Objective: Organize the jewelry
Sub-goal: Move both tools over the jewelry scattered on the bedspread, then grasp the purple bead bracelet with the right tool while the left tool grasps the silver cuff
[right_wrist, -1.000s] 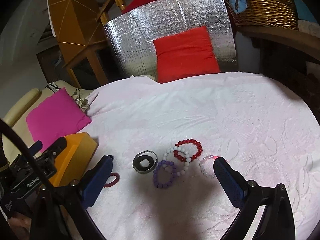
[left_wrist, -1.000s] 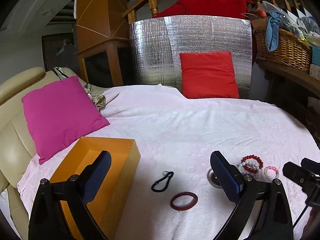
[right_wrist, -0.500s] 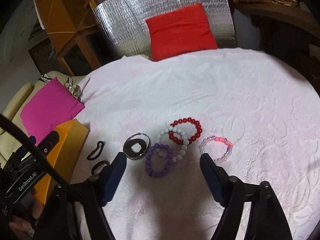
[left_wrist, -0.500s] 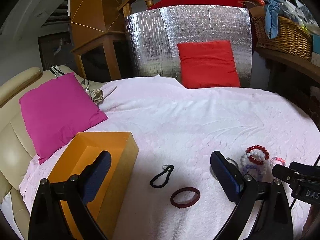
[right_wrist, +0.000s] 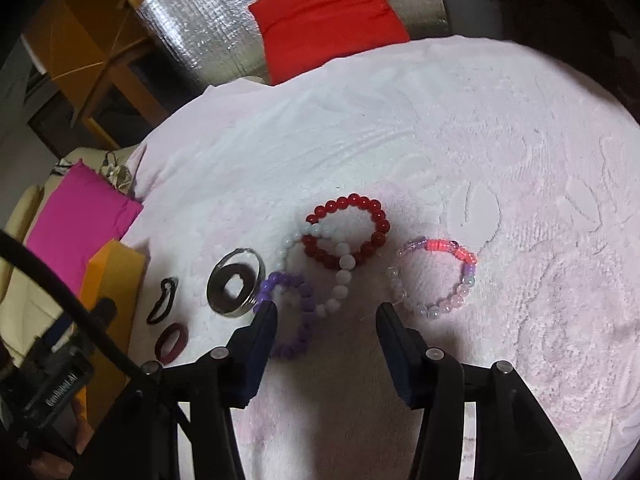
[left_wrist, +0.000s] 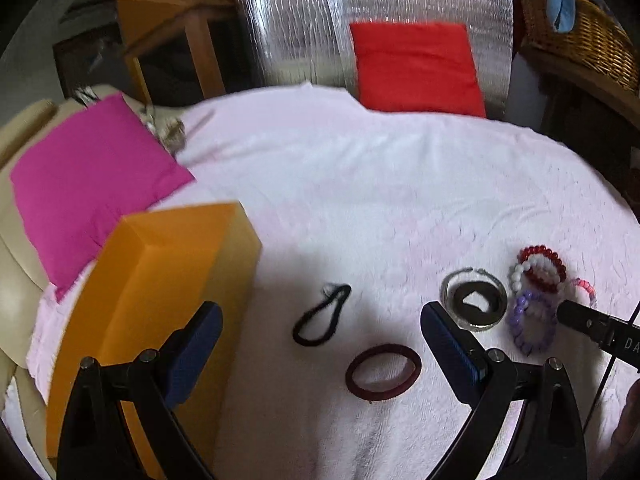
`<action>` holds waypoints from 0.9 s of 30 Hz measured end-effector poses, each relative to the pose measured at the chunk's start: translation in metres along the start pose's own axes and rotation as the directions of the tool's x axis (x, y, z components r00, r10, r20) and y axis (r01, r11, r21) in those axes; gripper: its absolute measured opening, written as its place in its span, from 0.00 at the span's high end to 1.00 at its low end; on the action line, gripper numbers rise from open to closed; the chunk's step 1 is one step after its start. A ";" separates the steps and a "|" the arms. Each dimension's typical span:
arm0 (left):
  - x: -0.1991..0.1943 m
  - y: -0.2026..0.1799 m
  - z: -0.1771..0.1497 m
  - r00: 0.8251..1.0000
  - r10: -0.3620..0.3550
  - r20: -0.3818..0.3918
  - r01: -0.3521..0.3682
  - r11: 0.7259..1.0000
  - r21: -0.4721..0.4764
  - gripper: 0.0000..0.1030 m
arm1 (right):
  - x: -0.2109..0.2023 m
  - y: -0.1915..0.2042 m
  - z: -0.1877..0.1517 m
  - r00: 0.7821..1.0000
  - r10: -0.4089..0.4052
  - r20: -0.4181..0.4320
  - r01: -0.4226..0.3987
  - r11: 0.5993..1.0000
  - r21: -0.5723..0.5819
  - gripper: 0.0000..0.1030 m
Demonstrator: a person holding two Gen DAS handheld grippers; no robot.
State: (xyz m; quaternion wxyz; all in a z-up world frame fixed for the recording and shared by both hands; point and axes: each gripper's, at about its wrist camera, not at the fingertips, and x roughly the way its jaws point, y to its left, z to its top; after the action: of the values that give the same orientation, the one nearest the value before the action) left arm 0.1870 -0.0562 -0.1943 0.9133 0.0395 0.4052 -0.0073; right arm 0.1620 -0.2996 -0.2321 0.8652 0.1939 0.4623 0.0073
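Left wrist view, read from left to right: an open orange box [left_wrist: 160, 280] sits at the left edge of the pink towel [left_wrist: 380, 184], then a black hair tie [left_wrist: 320, 320], a maroon hair band [left_wrist: 383, 372], a shiny metal ring [left_wrist: 474, 304], and at the far right a cluster of bead bracelets partly hidden by the other tool's tip. The left tool [left_wrist: 320, 354] hangs above the towel with its jaws wide apart and nothing between them; the black tie and the maroon band lie in the gap ahead of it.

In the right wrist view the same row runs box, tie, band, ring, then the purple bead bracelet [right_wrist: 294, 316], the white bead bracelet [right_wrist: 326, 272] and the red bead bracelet [right_wrist: 348, 232], which overlap one another, and last a pale pink bracelet [right_wrist: 438, 276] lying apart on the right. The right tool [right_wrist: 326, 328] is also open and holds nothing; its left finger hovers over the purple bracelet's near side.

The bracelets look light and limp, strung beads that will sag and swing once lifted, and round beads may slip between flat pads. A pinch across one strand at a free stretch of the loop seems best, away from the overlap, or neighbours may be dragged along. The metal ring looks stiffer, heavier and slick.

Only the left view shows the box's open inside, while only the right view shows the whole pink bracelet and how the three bracelets cross.
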 end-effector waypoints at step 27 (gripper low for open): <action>0.051 -0.073 0.006 0.951 -0.271 -0.147 0.280 0.959 0.045 0.04 | -0.009 -0.013 -0.005 0.996 -0.090 -0.020 0.089 0.996 -0.032 0.90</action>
State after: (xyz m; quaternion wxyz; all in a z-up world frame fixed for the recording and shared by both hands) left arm 0.2220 -0.1284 -0.2327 0.8710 0.0129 0.4692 -0.1451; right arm 0.1501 -0.3120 -0.2318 0.8625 0.1596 0.4797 -0.0222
